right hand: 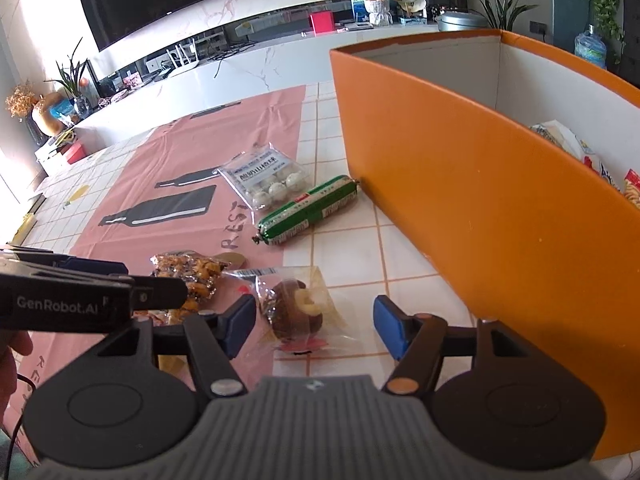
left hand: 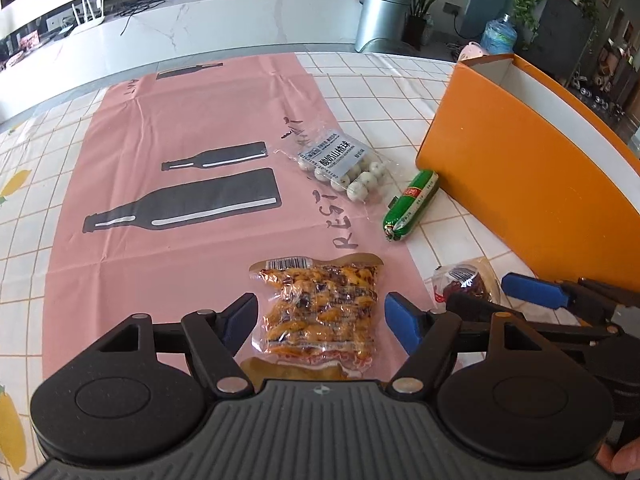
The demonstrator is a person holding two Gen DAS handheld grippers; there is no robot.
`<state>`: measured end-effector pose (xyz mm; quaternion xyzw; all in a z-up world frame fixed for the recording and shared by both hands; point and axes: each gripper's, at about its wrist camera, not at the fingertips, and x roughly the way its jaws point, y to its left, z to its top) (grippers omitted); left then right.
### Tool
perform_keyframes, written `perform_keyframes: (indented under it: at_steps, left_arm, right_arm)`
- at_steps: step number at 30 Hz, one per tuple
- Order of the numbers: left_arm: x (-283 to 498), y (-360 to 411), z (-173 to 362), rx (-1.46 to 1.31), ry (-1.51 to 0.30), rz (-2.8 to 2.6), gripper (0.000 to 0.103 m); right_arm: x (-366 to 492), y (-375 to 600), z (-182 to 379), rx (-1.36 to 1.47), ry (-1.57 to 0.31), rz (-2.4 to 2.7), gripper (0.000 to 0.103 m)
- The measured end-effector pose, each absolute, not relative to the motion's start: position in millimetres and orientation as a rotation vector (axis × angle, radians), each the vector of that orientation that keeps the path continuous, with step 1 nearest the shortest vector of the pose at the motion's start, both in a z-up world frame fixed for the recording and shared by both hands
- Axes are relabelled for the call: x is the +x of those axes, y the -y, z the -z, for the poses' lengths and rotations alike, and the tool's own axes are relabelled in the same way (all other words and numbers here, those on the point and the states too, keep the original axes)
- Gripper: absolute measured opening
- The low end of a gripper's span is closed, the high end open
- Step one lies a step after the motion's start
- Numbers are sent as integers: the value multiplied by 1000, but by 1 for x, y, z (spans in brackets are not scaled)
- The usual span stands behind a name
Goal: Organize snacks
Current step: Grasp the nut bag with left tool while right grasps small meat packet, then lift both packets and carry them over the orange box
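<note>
A clear packet of orange-brown spicy snack (left hand: 320,300) lies flat on the pink sheet, between the blue pads of my left gripper (left hand: 322,316), which stands open and does not touch it. A wrapped brown pastry (right hand: 296,312) lies on the tiled cloth between the pads of my right gripper (right hand: 314,320), also open with gaps on both sides. Farther off lie a green sausage (right hand: 308,210) and a bag of white balls (right hand: 268,182). The orange box (right hand: 480,200) stands at the right with snack packets (right hand: 592,160) inside. In the left wrist view the right gripper (left hand: 480,290) straddles the pastry (left hand: 464,280).
The pink sheet with bottle prints (left hand: 160,260) covers the table's middle over a tiled cloth (left hand: 380,92). The box wall (left hand: 520,184) rises close to the right of both grippers. The left gripper (right hand: 154,278) reaches in from the left in the right wrist view. A white counter (left hand: 240,28) runs behind the table.
</note>
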<state>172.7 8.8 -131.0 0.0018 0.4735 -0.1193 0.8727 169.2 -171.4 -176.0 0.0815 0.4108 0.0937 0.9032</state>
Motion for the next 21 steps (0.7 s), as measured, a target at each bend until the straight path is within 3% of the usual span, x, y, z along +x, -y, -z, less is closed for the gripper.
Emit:
perform_keyframes:
  at_steps: [7,17,21]
  left_arm:
    - [178,-5,142,23,-1014,260,86]
    - [175,12,152,121,-1005,233,89]
    - [173,13,152,118,-993,223,83]
  right_arm:
    - [172,169,182,141,-870,-180,52]
    - [173,176,181,189,-870,-162,51]
    - [173,176,181,188,-870,-167,51]
